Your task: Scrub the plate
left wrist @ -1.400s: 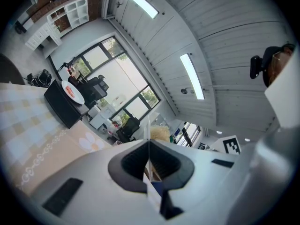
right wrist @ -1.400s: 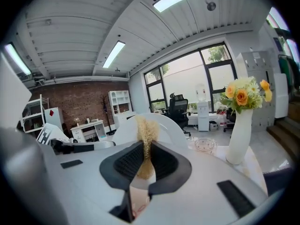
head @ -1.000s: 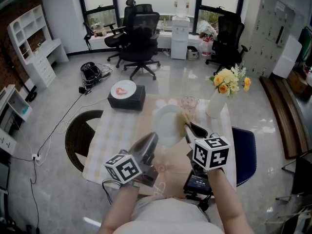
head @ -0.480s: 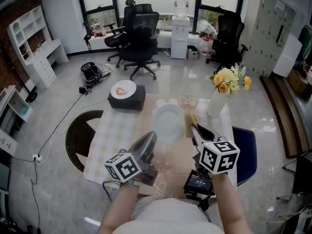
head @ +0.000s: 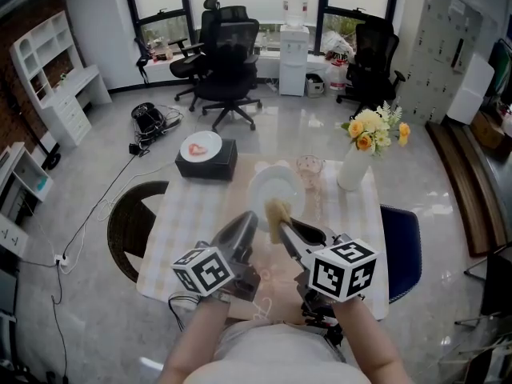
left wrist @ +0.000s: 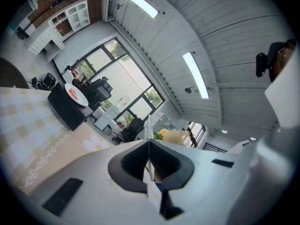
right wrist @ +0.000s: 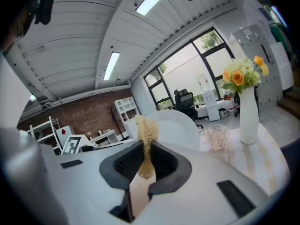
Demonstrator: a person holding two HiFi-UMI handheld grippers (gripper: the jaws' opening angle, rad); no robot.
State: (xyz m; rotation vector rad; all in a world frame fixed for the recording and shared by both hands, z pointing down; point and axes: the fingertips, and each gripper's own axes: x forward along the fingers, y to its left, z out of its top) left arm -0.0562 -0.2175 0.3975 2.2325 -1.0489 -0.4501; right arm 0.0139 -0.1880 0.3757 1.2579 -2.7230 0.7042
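The white plate (head: 273,186) stands tilted on edge above the table. My left gripper (head: 249,220) is shut on its lower rim; the left gripper view shows the thin plate edge (left wrist: 148,131) pinched between the jaws of the left gripper (left wrist: 149,161). My right gripper (head: 282,226) is shut on a tan fibrous scrubber (head: 278,211). The scrubber's tip sits at the plate's lower front edge. In the right gripper view the scrubber (right wrist: 146,134) sticks up from the right gripper (right wrist: 146,162), with the plate (right wrist: 176,128) just behind it.
A white vase of yellow flowers (head: 353,169) and a glass cup (head: 309,166) stand at the table's far right. A black box bearing a small plate (head: 206,159) sits at the far left corner. A dark round stool (head: 132,224) is left, a blue chair (head: 400,250) right.
My right gripper has swung left with the scrubber, from the plate's right edge to its lower front. The left gripper and plate have barely moved.
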